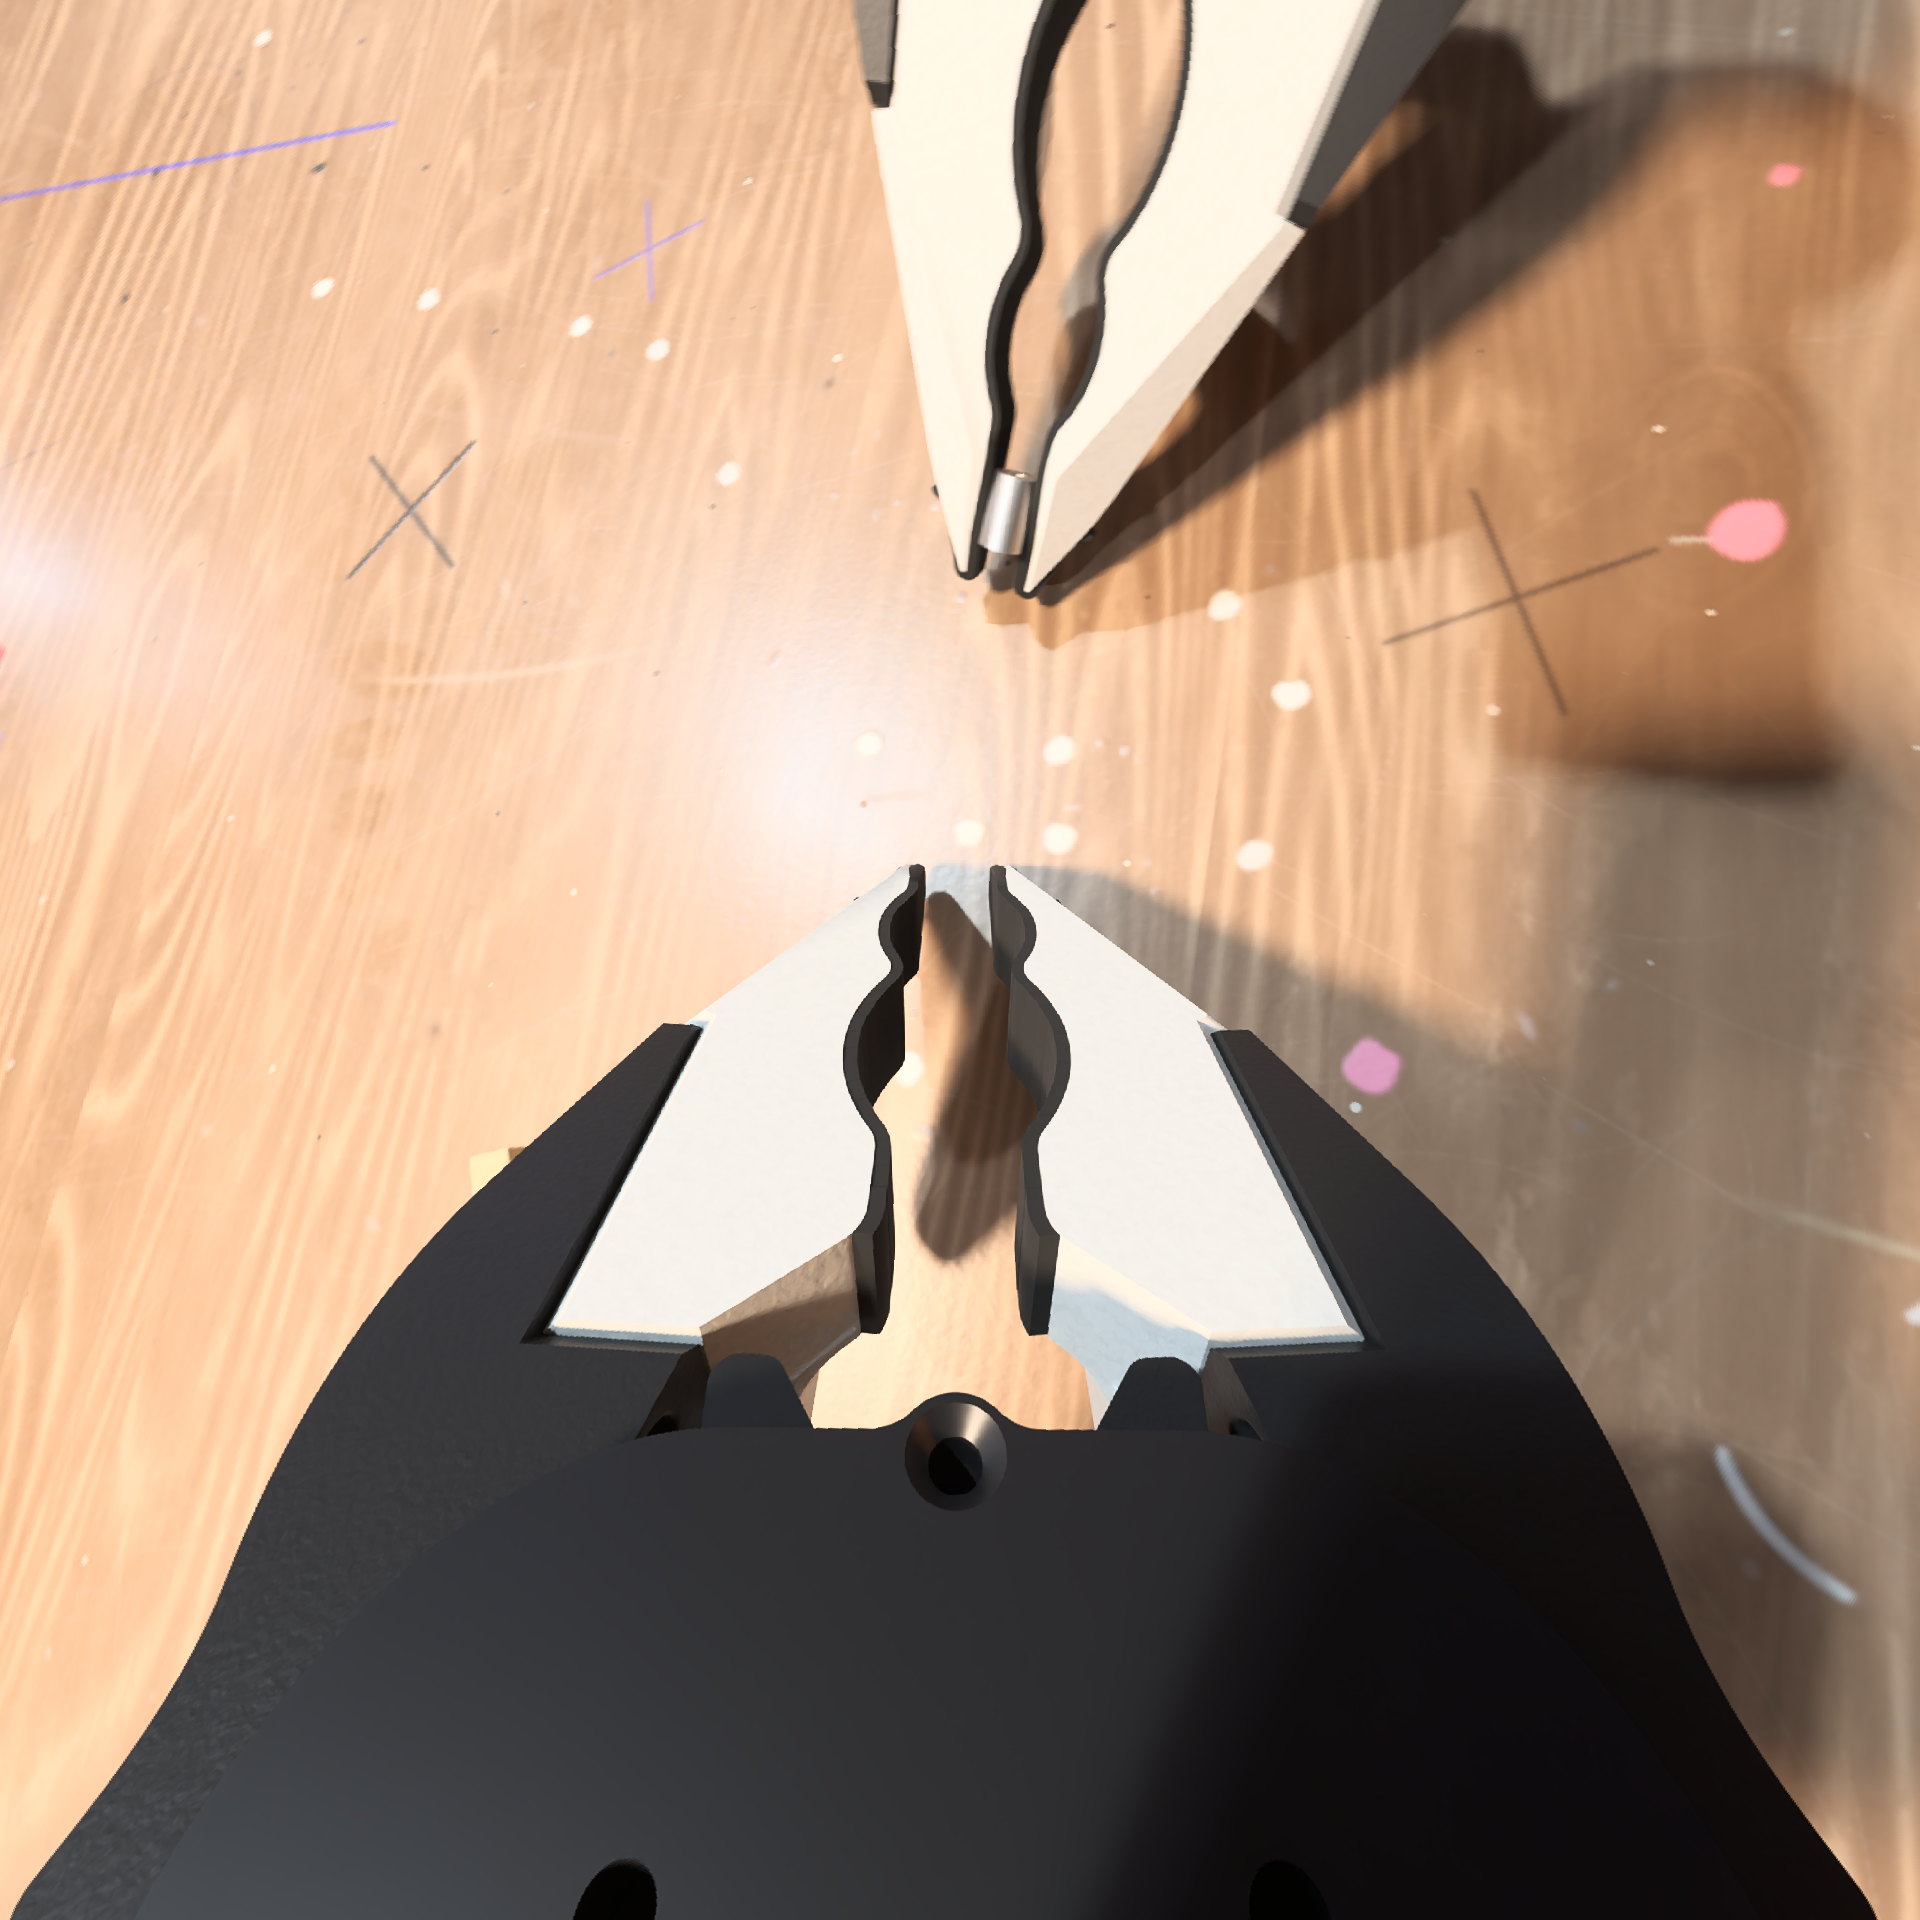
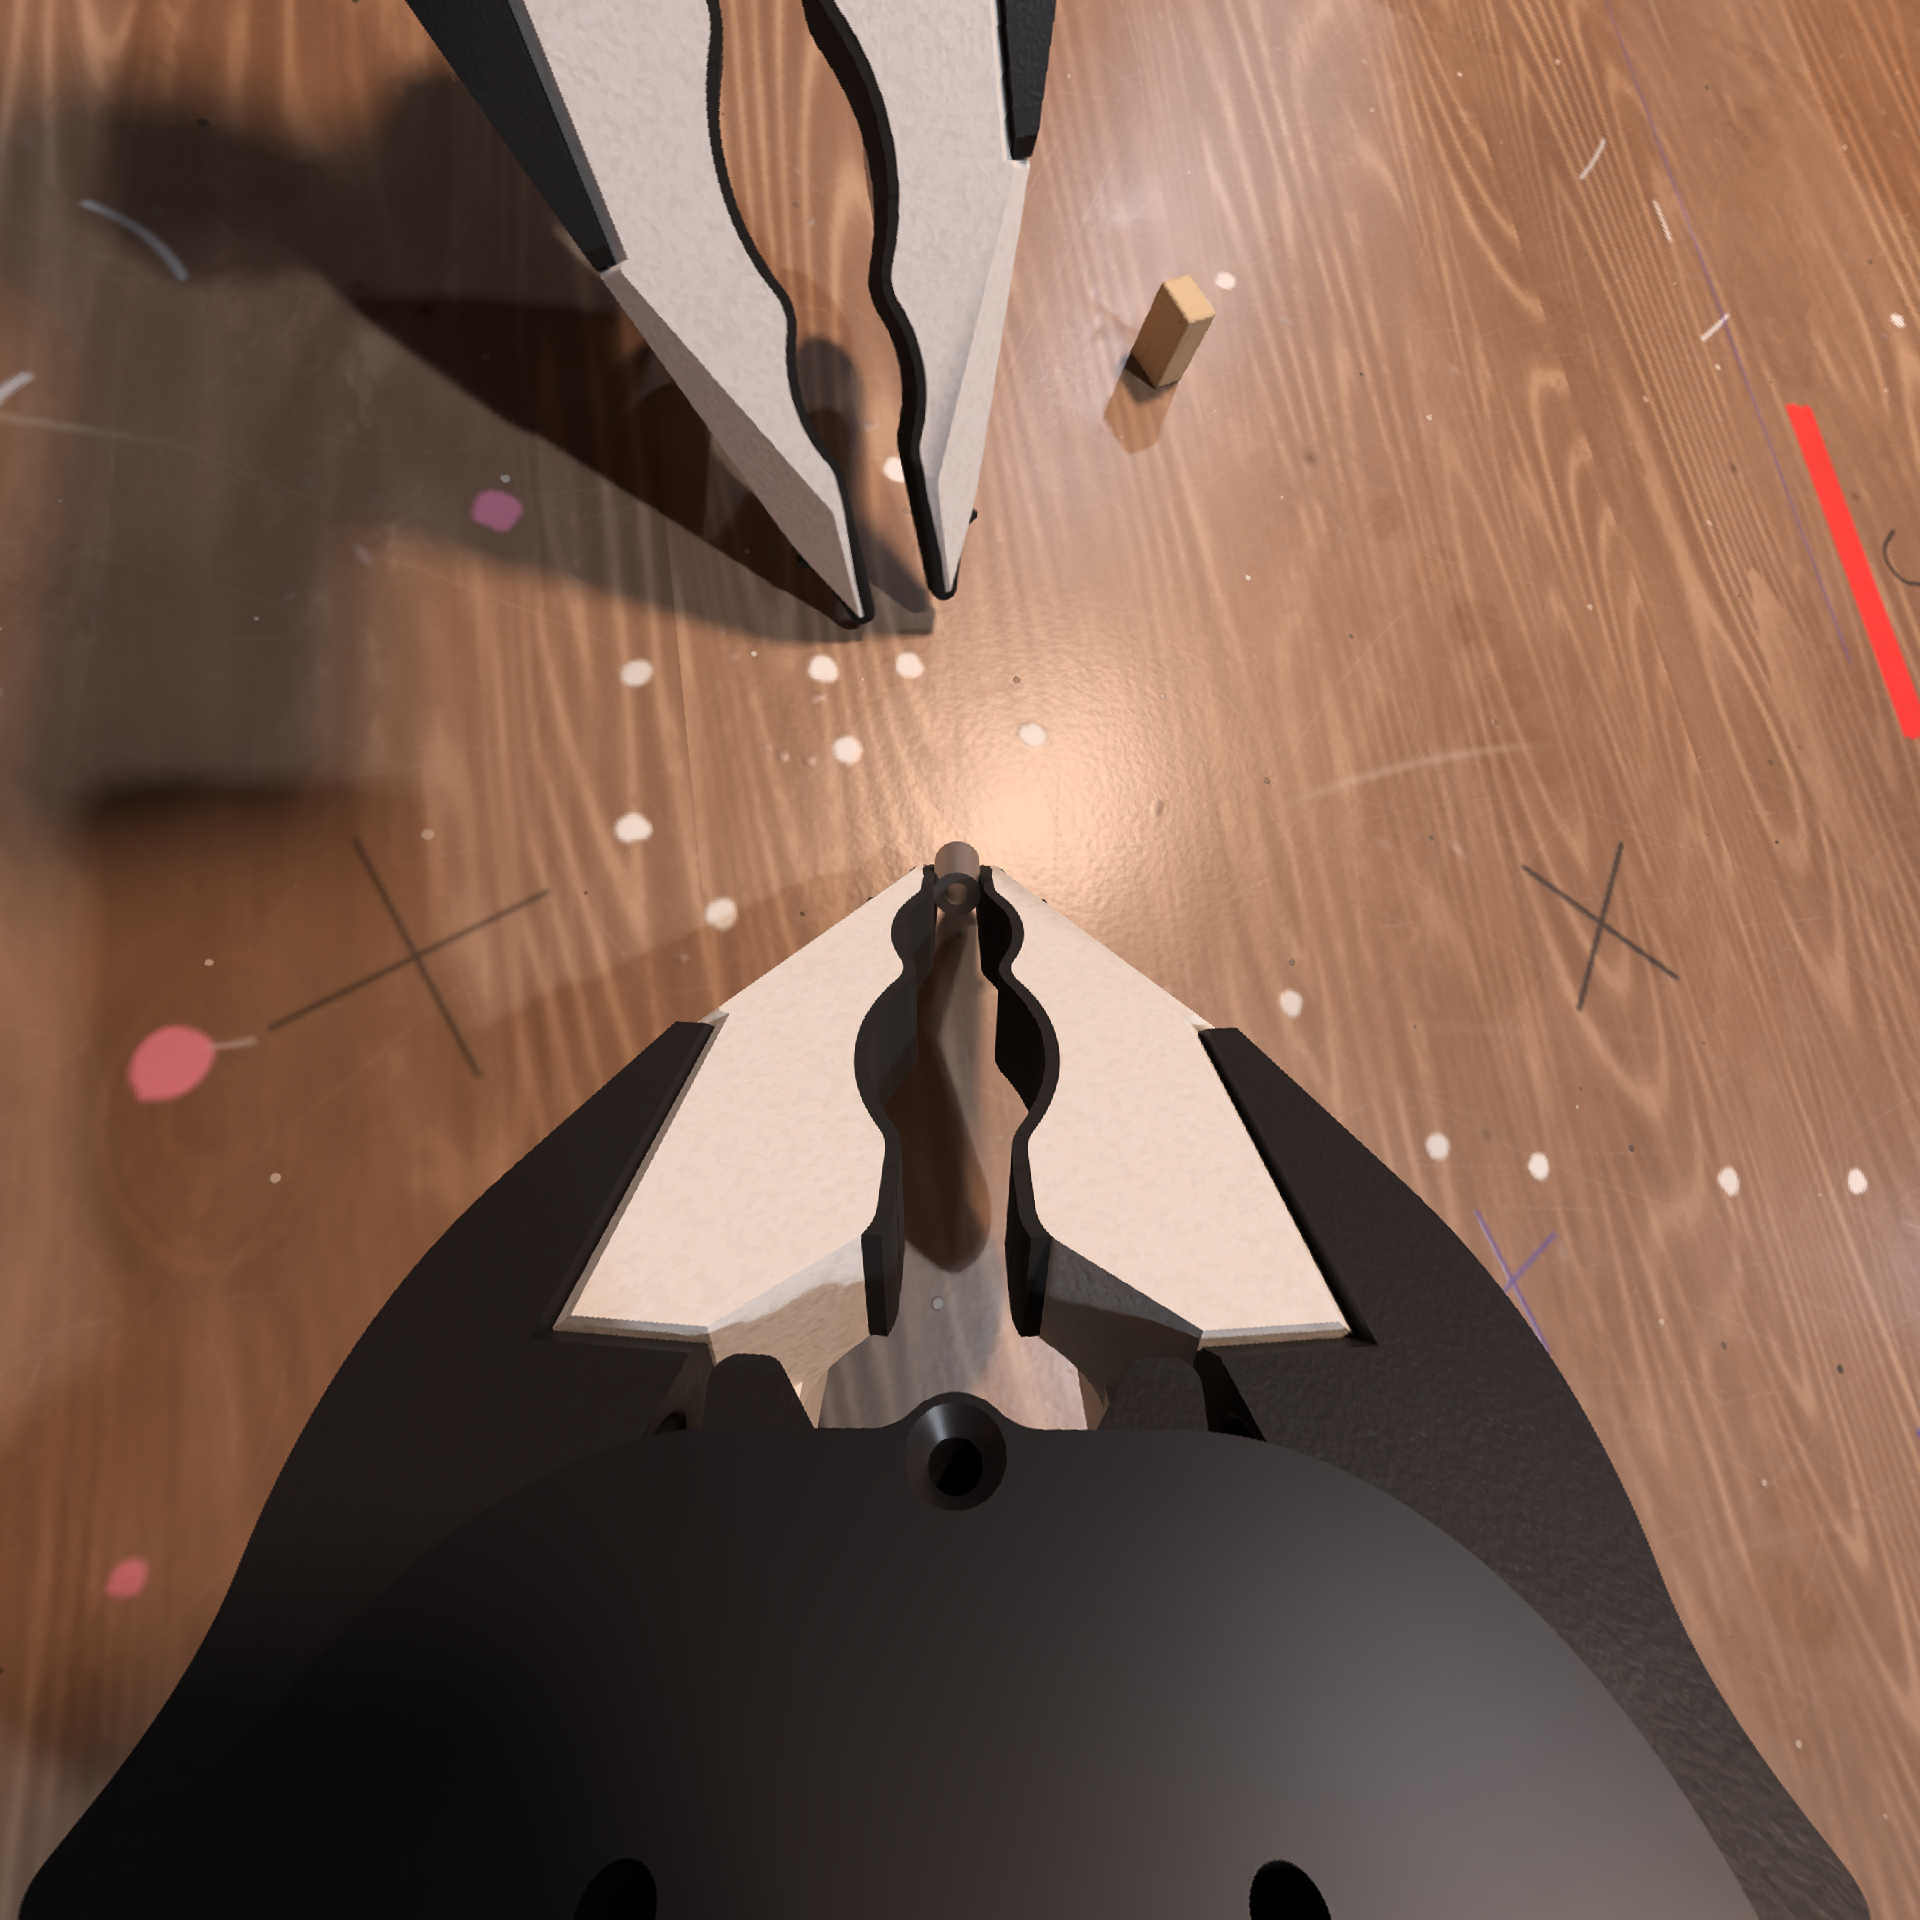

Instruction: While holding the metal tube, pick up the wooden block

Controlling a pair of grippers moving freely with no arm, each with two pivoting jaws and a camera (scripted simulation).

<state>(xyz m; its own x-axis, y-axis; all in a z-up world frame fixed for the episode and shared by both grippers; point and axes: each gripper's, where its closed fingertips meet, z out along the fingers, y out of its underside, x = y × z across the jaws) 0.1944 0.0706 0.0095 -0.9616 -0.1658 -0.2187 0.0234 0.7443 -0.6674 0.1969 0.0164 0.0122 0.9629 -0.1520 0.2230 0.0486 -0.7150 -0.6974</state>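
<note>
Right gripper (image 2: 958, 883): clamped on metal tube (image 2: 956, 891) at its tips.
Left gripper (image 1: 956, 883): slightly parted, holds nothing.
Wooden block (image 2: 1172, 330): upright on table (image 2: 1455, 831), far right, untouched.

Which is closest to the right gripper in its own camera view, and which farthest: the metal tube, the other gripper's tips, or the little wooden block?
1. metal tube: pinched between the tips of the right gripper.
2. left gripper: ahead, slightly left, empty.
3. wooden block: farthest, ahead to the right, standing on the table.
</note>
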